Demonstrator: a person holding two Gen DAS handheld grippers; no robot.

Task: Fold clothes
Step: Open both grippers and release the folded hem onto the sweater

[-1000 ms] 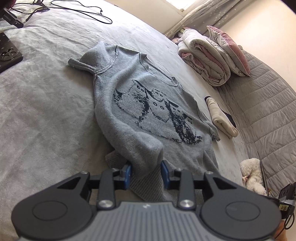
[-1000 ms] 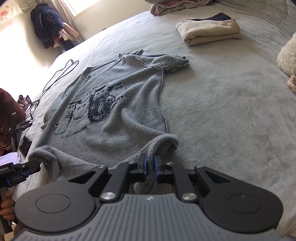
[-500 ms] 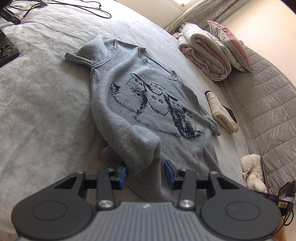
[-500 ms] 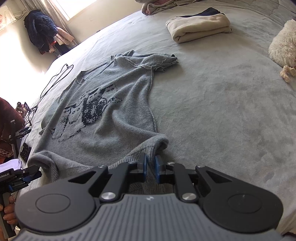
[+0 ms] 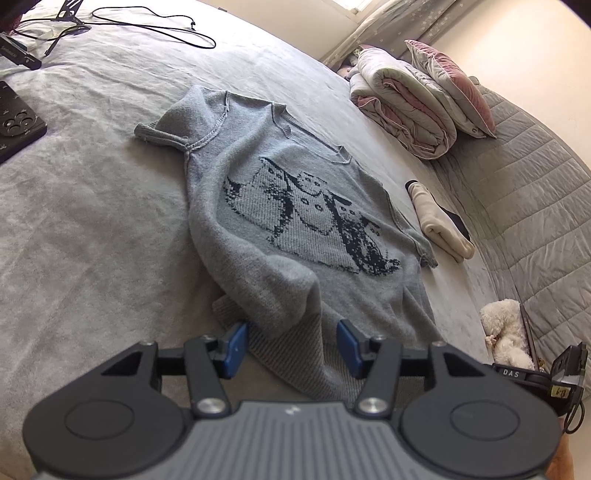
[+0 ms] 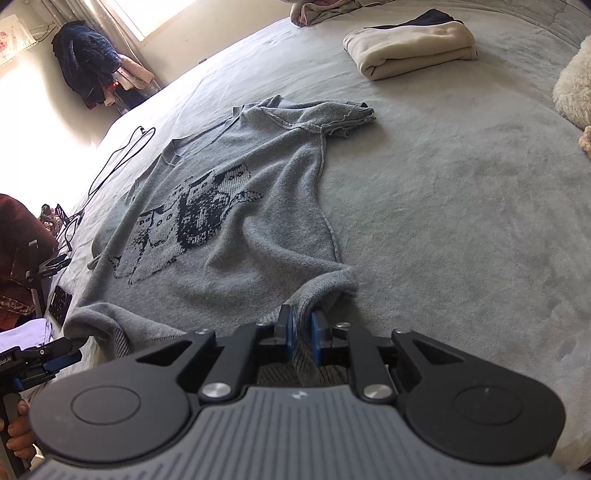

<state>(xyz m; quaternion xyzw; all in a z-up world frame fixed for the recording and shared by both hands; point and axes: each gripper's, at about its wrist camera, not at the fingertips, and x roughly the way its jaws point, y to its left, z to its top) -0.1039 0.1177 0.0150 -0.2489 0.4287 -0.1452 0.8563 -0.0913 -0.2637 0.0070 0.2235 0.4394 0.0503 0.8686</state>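
Observation:
A grey knitted sweater (image 5: 295, 206) with a dark owl pattern lies face up on the grey bed (image 5: 74, 229), sleeves tucked in. Its near hem is bunched into a fold in front of my left gripper (image 5: 291, 345). That gripper's jaws are opening; the hem fold lies between the blue pads (image 5: 236, 343) and the right pad stands clear of it. In the right wrist view the sweater (image 6: 236, 229) stretches away to the left. My right gripper (image 6: 302, 332) is shut on a thin ridge of the hem at the other bottom corner.
A folded cream garment (image 5: 441, 225) (image 6: 410, 48) lies beyond the sweater. A rolled duvet with a pillow (image 5: 406, 107) sits at the headboard side. A white plush toy (image 5: 506, 332), black cables (image 5: 147, 26) and a dark device (image 5: 18, 129) lie on the bed.
My left gripper's jaws have spread apart and let go of the hem fold, which now rests slack between them. The right gripper keeps its pinch on the hem.

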